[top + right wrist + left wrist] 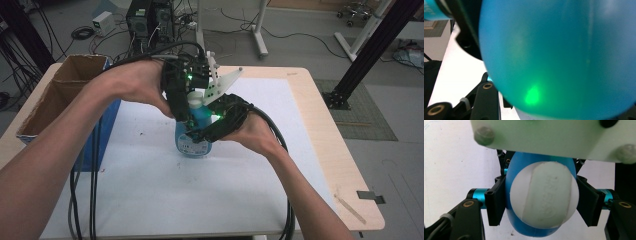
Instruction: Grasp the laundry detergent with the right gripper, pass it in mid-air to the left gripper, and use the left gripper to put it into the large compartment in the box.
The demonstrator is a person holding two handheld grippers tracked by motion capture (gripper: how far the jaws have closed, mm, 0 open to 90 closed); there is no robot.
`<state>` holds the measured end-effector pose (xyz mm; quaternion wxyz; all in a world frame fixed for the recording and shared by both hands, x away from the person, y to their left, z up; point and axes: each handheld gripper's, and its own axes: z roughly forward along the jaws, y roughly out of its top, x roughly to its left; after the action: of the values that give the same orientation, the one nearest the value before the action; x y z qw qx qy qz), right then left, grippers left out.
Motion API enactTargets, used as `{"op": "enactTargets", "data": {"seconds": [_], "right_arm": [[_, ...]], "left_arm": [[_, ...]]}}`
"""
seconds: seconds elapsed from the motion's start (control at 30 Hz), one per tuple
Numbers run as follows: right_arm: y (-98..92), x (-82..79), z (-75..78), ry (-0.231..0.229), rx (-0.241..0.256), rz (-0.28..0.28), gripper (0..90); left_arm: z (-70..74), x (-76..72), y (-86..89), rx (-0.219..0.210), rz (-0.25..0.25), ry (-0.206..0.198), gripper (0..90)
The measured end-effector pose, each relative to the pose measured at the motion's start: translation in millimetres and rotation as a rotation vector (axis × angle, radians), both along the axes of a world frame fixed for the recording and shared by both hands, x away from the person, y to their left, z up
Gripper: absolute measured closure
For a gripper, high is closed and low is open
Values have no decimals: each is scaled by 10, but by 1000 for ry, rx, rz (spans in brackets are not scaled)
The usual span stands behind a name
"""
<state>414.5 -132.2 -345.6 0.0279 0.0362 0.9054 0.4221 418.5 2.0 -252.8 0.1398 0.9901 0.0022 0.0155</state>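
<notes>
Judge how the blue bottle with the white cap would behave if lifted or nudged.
The blue bottle looks like smooth, rounded plastic, so it may slip between fingers. It stands tall on a narrow base and could tip if pushed near the white cap. Its weight can't be judged.

Both forearms are bare, no sleeves showing. The left gripper (pixel 186 117) and the right gripper (pixel 200 131) are black, each lit by a small green light, with thick black cables trailing off. The left gripper's jaws ride on turquoise metal pins, with brass-ringed screw holes on its black links.
</notes>
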Motion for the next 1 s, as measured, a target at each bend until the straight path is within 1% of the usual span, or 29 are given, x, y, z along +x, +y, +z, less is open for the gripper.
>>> {"op": "enactTargets", "data": {"seconds": [0.07, 0.13, 0.23, 0.3, 0.37, 0.63, 0.77, 0.83, 0.9, 0.97, 1.0], "right_arm": [[1, 3, -3, -4, -3, 1, 465], [1, -1, -2, 1, 0, 3, 465], [0, -4, 0, 4, 3, 6, 464], [2, -7, 0, 6, 1, 8, 464], [4, -9, -1, 6, -1, 8, 464], [-17, -18, -13, 5, 14, 2, 459], [-32, -21, -18, 5, 25, 0, 453], [-28, -29, -18, 6, 15, 2, 448], [-25, -33, -26, 5, 15, 5, 444], [-28, -35, -31, 7, 25, 6, 426], [-30, -35, -27, 8, 36, 5, 416]], "left_arm": [[-1, -4, -2, 2, 0, -4, 335], [0, -4, -1, -2, 0, -6, 341], [4, -8, 0, 1, -2, -11, 368], [4, -11, -1, 5, -5, -12, 368], [2, -17, -4, 8, -14, -21, 371], [6, -42, -6, -13, -21, -38, 380], [8, -45, -13, -14, -21, -35, 381], [-2, -48, -22, -6, -26, -33, 381], [-13, -53, -24, -9, -24, -31, 381], [-13, -53, -22, -16, -21, -26, 381], [-14, -53, -22, -11, -26, -25, 381]]}}
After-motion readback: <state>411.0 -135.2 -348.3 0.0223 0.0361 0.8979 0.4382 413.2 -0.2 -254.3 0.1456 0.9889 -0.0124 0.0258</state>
